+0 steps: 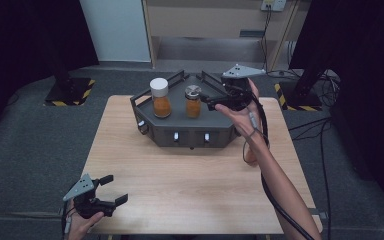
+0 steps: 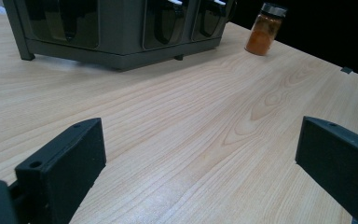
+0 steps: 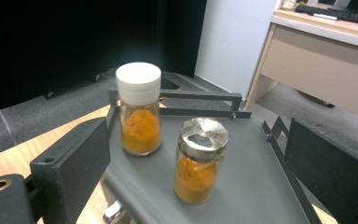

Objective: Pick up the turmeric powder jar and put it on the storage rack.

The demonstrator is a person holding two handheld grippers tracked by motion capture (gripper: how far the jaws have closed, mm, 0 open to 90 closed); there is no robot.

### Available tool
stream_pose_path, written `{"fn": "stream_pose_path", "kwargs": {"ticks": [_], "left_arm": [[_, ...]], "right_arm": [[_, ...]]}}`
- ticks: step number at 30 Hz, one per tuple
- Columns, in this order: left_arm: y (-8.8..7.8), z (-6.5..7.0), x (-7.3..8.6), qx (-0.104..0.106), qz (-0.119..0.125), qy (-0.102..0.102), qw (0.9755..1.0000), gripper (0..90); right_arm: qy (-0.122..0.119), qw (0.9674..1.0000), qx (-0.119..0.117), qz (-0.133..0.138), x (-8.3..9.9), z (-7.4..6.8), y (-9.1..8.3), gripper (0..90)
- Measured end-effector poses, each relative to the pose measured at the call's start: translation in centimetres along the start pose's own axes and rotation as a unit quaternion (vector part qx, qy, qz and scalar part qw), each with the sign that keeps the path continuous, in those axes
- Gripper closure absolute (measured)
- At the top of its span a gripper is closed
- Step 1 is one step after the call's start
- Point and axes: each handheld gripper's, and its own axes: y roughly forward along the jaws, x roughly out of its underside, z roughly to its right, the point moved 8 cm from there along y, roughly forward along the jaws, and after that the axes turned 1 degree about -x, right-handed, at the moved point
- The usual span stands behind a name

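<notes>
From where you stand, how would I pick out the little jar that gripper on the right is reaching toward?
Find the dark grey rack at the far side of the wooden table. Two jars of orange powder stand on its top. The one nearest the right gripper is the metal-lidded jar: shorter, with a shiny silver cap, unlike the taller white-capped jar beside it.

Two jars stand side by side on the rack, white-lidded jar left of metal-lidded jar.

Orange powder is showing through two clear jars, one white-capped, one silver-capped, sitting on a dark grey rack atop a pale wood-grain table; black claws are flanking them.
</notes>
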Motion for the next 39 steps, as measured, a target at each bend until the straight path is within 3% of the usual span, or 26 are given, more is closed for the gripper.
{"fn": "stream_pose_path", "kwargs": {"ticks": [17,32,39], "left_arm": [[0.0,0.0,0.0,-0.001,0.000,0.002,1.0000,0.7],[0.0,0.1,0.0,-0.001,0.001,0.003,1.0000,0.6],[0.0,0.1,0.0,-0.002,0.000,0.003,1.0000,0.7]], "right_arm": [[-0.018,0.9994,-0.022,0.022,2.5,-1.9,-6.7,6.3],[-0.007,0.9994,-0.022,0.028,6.4,-2.5,-11.0,5.8],[-0.007,0.9998,-0.017,0.012,8.8,-3.0,-12.4,5.8]]}}
